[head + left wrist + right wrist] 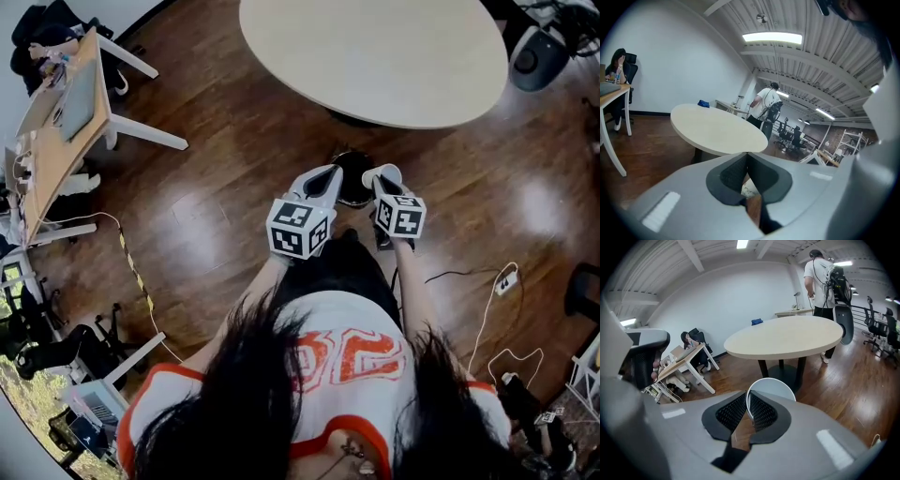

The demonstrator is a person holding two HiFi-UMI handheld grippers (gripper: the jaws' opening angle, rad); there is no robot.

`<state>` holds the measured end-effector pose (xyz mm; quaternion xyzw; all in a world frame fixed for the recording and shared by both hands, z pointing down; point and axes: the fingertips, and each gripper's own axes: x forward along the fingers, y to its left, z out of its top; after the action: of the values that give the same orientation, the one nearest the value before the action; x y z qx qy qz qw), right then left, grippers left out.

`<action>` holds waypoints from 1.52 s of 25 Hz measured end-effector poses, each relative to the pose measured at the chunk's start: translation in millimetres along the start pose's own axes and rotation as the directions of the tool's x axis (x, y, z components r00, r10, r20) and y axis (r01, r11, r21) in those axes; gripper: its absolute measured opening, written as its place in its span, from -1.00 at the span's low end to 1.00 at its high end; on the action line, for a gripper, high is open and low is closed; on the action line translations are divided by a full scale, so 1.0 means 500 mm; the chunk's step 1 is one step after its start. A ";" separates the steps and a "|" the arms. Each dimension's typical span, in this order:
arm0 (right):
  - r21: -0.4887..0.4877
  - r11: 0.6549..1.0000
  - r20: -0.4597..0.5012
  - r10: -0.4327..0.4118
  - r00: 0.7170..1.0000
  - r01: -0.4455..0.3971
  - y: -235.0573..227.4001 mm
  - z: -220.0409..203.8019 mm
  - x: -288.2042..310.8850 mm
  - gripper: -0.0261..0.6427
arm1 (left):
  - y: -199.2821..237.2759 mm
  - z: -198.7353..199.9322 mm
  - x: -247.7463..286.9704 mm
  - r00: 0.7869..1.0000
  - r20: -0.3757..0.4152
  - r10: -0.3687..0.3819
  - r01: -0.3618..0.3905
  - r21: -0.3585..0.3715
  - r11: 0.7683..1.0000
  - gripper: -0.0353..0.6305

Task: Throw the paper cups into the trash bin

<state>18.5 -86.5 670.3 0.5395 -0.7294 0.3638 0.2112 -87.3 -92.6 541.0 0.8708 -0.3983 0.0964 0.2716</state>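
Seemingly side by side in the head view, the left gripper [328, 174] and the right gripper [382, 176] both point away from the person. The dark round trash bin [353, 190] sits on the floor between and just below their tips. The pale round table [375, 56] lies beyond them.

From the left gripper view, the left gripper [747, 154] is clenched, its tips meeting. A small white scrap [750, 189] with reddish marks shows in the gap behind the tips. Whether it is a cup cannot be told. The table [717, 129] stands ahead and to the left.

Over in the right gripper view, the right gripper [747, 399] is pinching the rim of a white paper cup [773, 389]. The cup's wall is caught between the pads and its round mouth rises just right of the tips. The table [787, 336] stands straight ahead above the cup.
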 end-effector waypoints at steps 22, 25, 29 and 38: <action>-0.065 0.996 -0.263 0.050 0.963 -0.069 -0.097 -0.177 0.292 -0.57 | 0.107 -0.158 0.098 0.995 -0.079 0.067 -0.073 -0.075 0.995 -0.89; -0.056 0.997 -0.241 0.038 0.970 -0.053 -0.105 -0.165 0.286 -0.58 | 0.114 -0.158 0.099 0.994 -0.081 0.073 -0.079 -0.077 0.994 -0.89; -0.019 0.999 -0.193 0.035 0.981 -0.039 -0.100 -0.144 0.254 -0.68 | 0.114 -0.151 0.088 0.991 -0.096 0.088 -0.096 -0.077 0.992 -0.89; 0.081 0.996 -0.045 0.034 0.998 -0.031 -0.074 -0.055 0.138 -0.90 | 0.060 -0.094 0.062 0.994 -0.087 0.067 -0.076 -0.102 0.992 -0.89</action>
<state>28.4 -115.1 747.8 0.5270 -0.7179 0.4084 0.2002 -86.8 -102.9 604.0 0.8357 -0.4220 0.1214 0.3298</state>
